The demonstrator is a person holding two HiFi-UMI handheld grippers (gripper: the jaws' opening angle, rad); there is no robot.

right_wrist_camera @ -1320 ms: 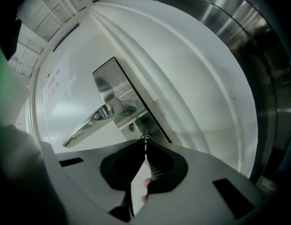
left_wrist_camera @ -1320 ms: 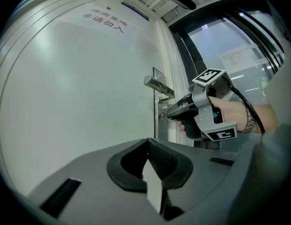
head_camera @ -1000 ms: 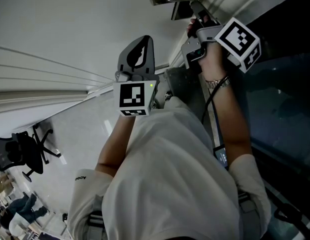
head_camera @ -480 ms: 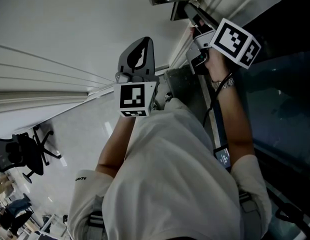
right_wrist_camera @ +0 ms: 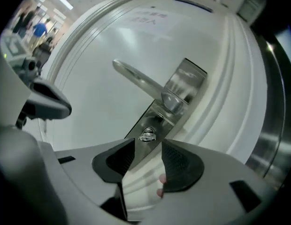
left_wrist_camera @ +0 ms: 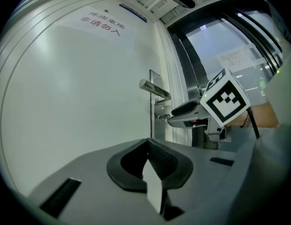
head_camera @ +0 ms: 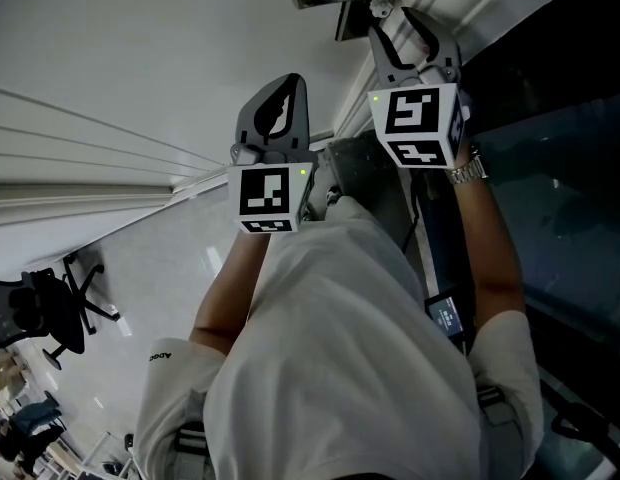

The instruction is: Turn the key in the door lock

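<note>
Got the key (right_wrist_camera: pixel 147 135) sitting in the lock, low on the steel plate (right_wrist_camera: pixel 160 108), just under the handle (right_wrist_camera: pixel 136 78). All of it mounted near the edge of a white door (right_wrist_camera: pixel 89 121).

Pointing straight at the key: the right gripper (right_wrist_camera: pixel 148 143), jaws spread wide and just been opening. Pads clear of the key, key lined up with the gap right at the tips, nothing pinched.

Hanging further back from the lock than the right one: the left gripper (left_wrist_camera: pixel 148 143), aimed at bare door panel, jaws pressed together on nothing.

From the head view, both held up in front of a white shirt (head_camera: pixel 340 348). Watch (head_camera: pixel 468 171) on the right wrist, dark glass (head_camera: pixel 560 198) right of the door, office chair (head_camera: pixel 60 308) way off at the left.
</note>
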